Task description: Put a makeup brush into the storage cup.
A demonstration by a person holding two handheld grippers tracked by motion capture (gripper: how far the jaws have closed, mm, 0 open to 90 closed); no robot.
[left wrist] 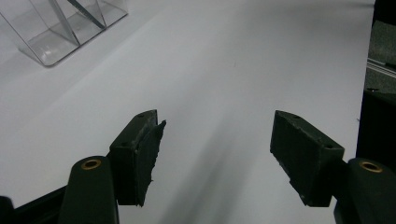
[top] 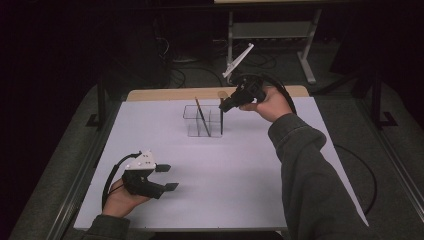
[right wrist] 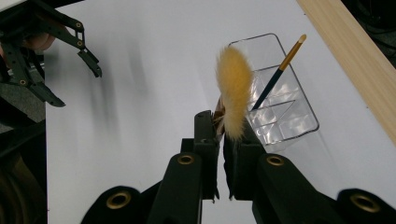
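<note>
A clear divided organiser (top: 192, 125) stands on the white sheet at the middle back. A thin brush (top: 201, 116) leans inside it; in the right gripper view it has a dark blue handle with a gold end (right wrist: 279, 70). My right gripper (top: 227, 104) hovers at the organiser's right end, shut on a second brush whose dark handle (top: 221, 122) points down into a compartment. That brush's tan bristles (right wrist: 233, 88) fan out above the closed jaws of the right gripper (right wrist: 220, 126). My left gripper (top: 167, 177) rests open near the front left, nothing between its pads (left wrist: 140, 154).
The white sheet (top: 240, 170) covers most of the table; a wooden edge (top: 165, 94) shows along the back. The organiser (left wrist: 60, 32) lies ahead and left of the left gripper. Beyond the table are a desk frame (top: 272, 30) and floor cables (top: 200, 72).
</note>
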